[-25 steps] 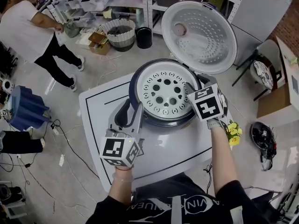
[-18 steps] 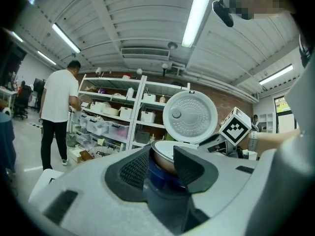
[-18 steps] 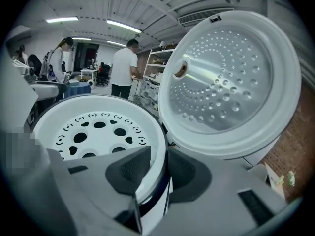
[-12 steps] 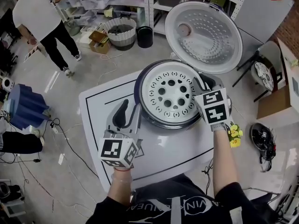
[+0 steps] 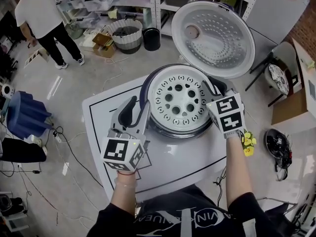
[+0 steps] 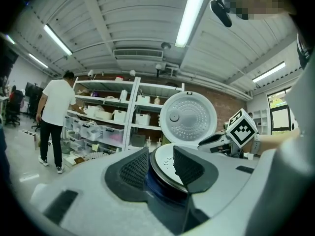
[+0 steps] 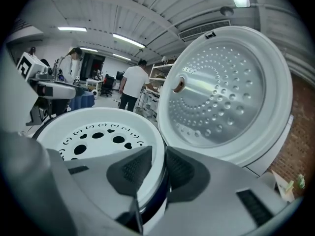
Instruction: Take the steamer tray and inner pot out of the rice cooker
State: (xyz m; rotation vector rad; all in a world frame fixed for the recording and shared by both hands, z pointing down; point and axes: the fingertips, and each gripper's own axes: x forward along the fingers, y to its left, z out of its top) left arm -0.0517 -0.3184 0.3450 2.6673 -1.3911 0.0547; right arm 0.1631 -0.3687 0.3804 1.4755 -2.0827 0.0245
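Closed the right gripper (image 7: 158,151) within the last second, then held it clamped on the steamer tray (image 7: 106,116) rim, one pad inside, one outside. Kept the left gripper (image 6: 160,156) spread wide, with the rice cooker (image 5: 144,95) side just ahead of its pads. Saw the tray seated in the cooker, between both grippers.

One table (image 5: 173,154) carries one rice cooker (image 5: 144,89), with one open lid (image 5: 213,38) on its far side and one perforated steamer tray (image 5: 178,100) in it. There are two grippers, the left gripper (image 5: 138,107) and the right gripper (image 5: 216,87), with two fingers each; the right's have just closed on the tray's rim. On the floor at far left are one person (image 5: 39,14), one white basket (image 5: 125,35) and one black bin (image 5: 152,39).
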